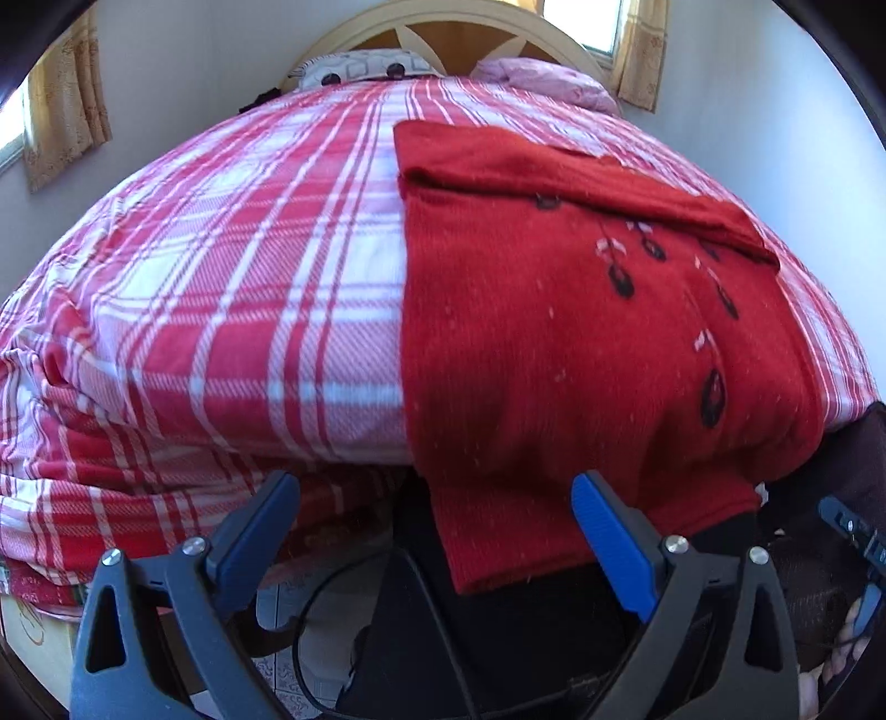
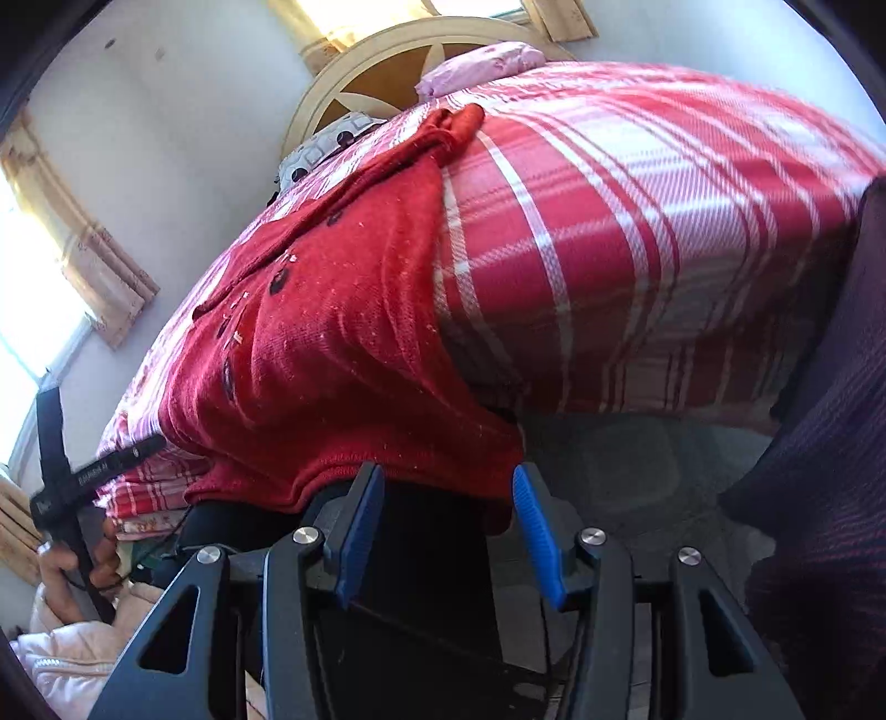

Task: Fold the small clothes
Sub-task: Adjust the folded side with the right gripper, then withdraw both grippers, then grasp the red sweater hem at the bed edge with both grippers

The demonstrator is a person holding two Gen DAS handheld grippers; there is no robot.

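Note:
A red knit sweater (image 1: pixel 554 332) with dark embroidered leaf marks lies on the plaid bed, one sleeve folded across its top, its hem hanging over the near bed edge. It also shows in the right wrist view (image 2: pixel 332 343). My left gripper (image 1: pixel 437 498) is open, just below the bed edge, its right finger (image 1: pixel 609 531) in front of the hanging hem. My right gripper (image 2: pixel 448 498) is open, jaws either side of the hem's lower right corner, not closed on it.
The bed carries a red and white plaid blanket (image 1: pixel 221 277) with pillows (image 1: pixel 365 66) and a round headboard (image 1: pixel 443 27) at the far end. A dark object with a cable (image 1: pixel 498 637) sits below the bed edge. Curtained windows flank the bed.

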